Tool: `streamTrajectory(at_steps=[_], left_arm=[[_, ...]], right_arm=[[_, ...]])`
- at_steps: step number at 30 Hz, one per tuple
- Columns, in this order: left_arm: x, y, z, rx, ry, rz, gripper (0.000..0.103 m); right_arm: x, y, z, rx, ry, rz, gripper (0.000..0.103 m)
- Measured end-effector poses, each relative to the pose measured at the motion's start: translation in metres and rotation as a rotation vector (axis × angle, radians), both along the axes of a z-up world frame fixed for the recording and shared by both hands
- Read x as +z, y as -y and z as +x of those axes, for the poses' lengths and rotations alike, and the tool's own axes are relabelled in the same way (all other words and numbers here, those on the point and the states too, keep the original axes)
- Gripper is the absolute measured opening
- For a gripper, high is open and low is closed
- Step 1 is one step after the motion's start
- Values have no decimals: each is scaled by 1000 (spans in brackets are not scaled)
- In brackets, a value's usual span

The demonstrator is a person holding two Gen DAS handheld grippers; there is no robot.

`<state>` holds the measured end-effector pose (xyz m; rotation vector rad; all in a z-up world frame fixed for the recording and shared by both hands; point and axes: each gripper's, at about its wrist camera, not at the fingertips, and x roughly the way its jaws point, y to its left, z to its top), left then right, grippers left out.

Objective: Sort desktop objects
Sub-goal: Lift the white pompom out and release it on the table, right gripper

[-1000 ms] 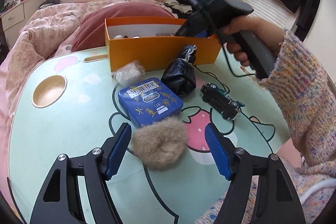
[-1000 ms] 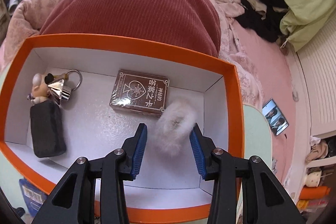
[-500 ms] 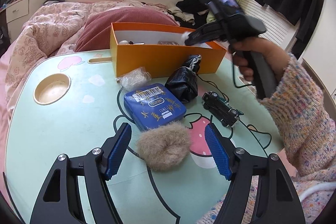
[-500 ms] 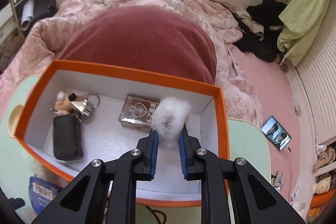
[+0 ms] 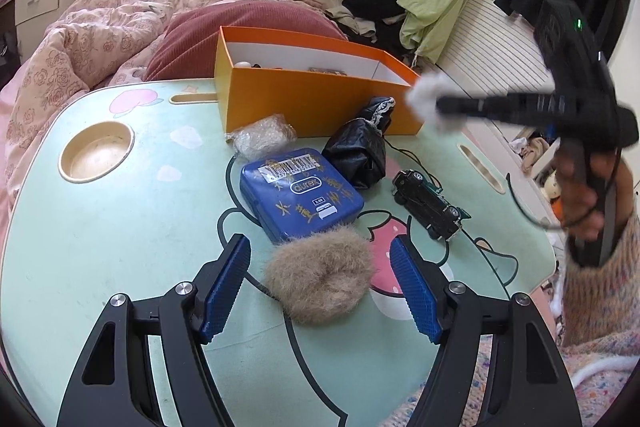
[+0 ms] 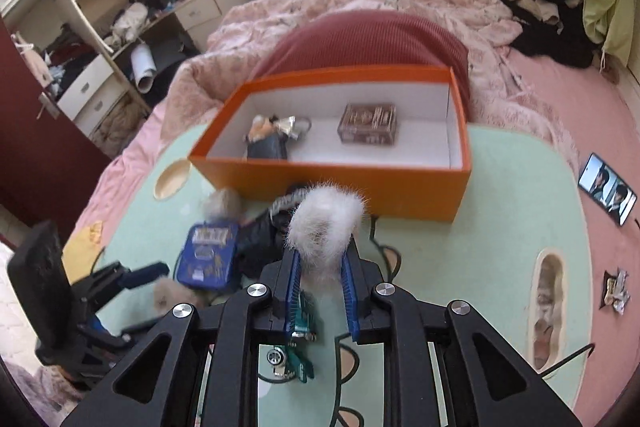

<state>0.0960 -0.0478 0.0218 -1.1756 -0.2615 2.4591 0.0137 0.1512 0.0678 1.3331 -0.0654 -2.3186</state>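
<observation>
My right gripper (image 6: 320, 263) is shut on a white fluffy scrunchie (image 6: 325, 223) and holds it in the air in front of the orange box (image 6: 344, 183); it also shows in the left wrist view (image 5: 426, 101). My left gripper (image 5: 320, 283) is open, its fingers either side of a tan fluffy scrunchie (image 5: 320, 279) lying on the green table (image 5: 100, 227). Beyond it lie a blue tin (image 5: 300, 193), a black pouch (image 5: 358, 151), a dark toy car (image 5: 430, 205) and a clear plastic wrap (image 5: 262, 137).
The orange box (image 5: 312, 99) holds a card deck (image 6: 368, 123), a dark case (image 6: 266, 149) and a keyring toy (image 6: 280, 127). A round cup recess (image 5: 96, 151) is at the table's left. A bed with a red pillow (image 6: 360, 39) lies behind the table.
My right gripper closed on the white scrunchie in the box, lifted it out and pulled back to the right, in front of the box. My left gripper stayed open around the tan scrunchie.
</observation>
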Motion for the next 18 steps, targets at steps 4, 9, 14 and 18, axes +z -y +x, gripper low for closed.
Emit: streamTrajectory(at_steps=[4, 9, 14, 18], left_arm=[[1, -1, 0, 0, 0, -5, 72], [1, 0, 1, 2, -3, -8, 73], [0, 0, 0, 2, 5, -7, 73], [2, 1, 0, 7, 3, -5, 73]], right_arm=[[-22, 9, 12, 33, 30, -70, 26], [10, -11, 34, 42, -129, -265, 73], [11, -28, 48, -48, -198, -105, 73], [-10, -26, 63, -45, -167, -8, 73]])
